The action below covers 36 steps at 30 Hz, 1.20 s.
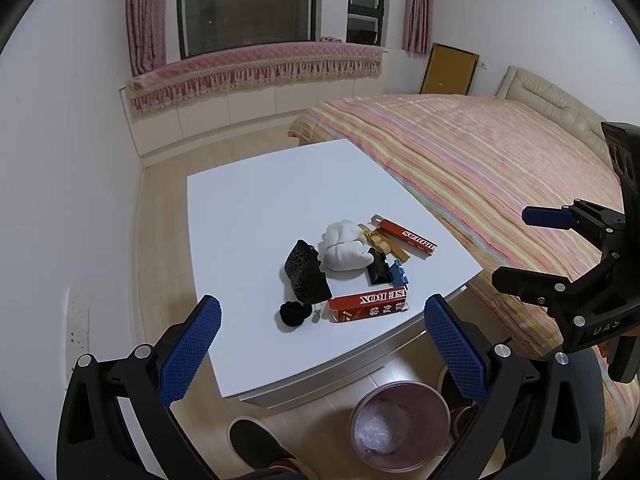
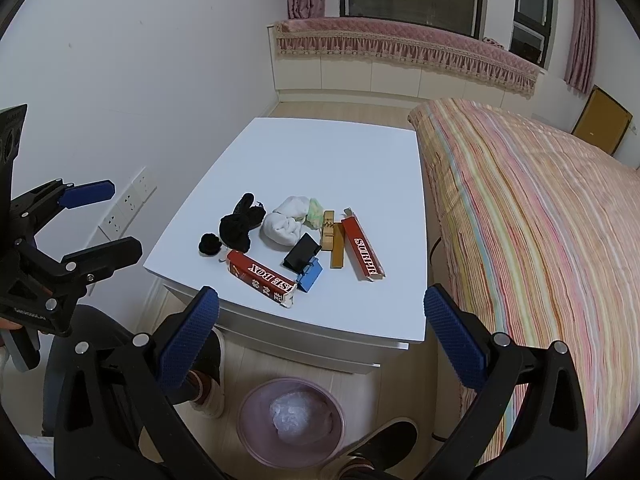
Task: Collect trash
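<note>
Trash pile (image 1: 348, 268) mid-frame on white table (image 1: 248, 208), beyond left gripper (image 1: 320, 340) and right gripper (image 2: 320, 336), both spread wide, empty; pink bin (image 2: 291, 424) lower centre, perhaps lined.

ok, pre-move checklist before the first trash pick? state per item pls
1. Left gripper open, nothing between the pads: ok.
2. Right gripper open, nothing held: ok.
3. Bin on the floor below the table's near edge, mouth unobstructed, with crumpled clear plastic inside: ok.
4. Nearest item, the red box, lies flat at the near edge of the table, top side free: ok.
5. Clutter: black clip and blue clip sit right against that box's end; clean grasp there: cannot tell.
6. Grippers apart from each other, both short of the table: ok.
</note>
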{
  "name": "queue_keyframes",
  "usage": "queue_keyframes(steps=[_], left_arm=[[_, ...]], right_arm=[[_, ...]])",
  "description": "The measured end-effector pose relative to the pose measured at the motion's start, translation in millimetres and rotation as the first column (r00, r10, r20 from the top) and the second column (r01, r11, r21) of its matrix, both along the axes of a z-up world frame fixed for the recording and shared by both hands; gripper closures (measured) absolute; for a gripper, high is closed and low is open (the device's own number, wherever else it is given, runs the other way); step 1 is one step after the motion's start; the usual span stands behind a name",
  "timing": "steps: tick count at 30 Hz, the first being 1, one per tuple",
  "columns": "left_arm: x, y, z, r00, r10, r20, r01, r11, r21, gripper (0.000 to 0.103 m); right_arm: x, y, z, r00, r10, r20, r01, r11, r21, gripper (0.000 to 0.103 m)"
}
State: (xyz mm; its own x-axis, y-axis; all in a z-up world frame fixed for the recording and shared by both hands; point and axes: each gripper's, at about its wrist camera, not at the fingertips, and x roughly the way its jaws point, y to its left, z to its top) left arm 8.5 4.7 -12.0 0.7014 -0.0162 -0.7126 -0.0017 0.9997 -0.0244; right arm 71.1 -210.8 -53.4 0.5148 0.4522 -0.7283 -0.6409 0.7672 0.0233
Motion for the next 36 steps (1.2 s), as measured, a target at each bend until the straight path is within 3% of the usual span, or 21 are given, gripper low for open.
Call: queue_keyframes(steps=[13, 21, 31, 34, 36], left_arm=[[31.9, 6.8, -18.9, 0.996, -0.027, -0.085, 0.023, 0.999, -0.043, 0.006], [76.3, 26.6, -46.8, 0.98, 0.009, -0.2, -0.03, 0.994, -0.103, 0.006], [108.2, 35.4, -80.9, 0.959, 0.019, -0.284, -0.054, 0.992, -0.116, 0.008], [112.4, 37.5, -88.2, 0.952, 0.023, -0.304, -0.06, 0.992, -0.114, 0.021], [113.7, 38.1, -92.5, 0.95, 0.021, -0.313, -0.062, 0.99, -0.123, 0.024]], right_arm=[[31.1, 7.7, -13.8, 0.999, -0.002, -0.038, 0.001, 0.999, -0.04, 0.003], [72.4, 14.0, -35.0, 0.997, -0.007, -0.081, -0.001, 0.995, -0.097, 0.003], [104.2, 22.0, -65.1, 0.992, 0.024, -0.125, -0.039, 0.992, -0.122, 0.004], [108.4, 24.1, -70.6, 0.99, 0.031, -0.139, -0.049, 0.991, -0.128, 0.016], [113.3, 25.6, -75.0, 0.988, 0.039, -0.152, -0.059, 0.99, -0.127, 0.025]])
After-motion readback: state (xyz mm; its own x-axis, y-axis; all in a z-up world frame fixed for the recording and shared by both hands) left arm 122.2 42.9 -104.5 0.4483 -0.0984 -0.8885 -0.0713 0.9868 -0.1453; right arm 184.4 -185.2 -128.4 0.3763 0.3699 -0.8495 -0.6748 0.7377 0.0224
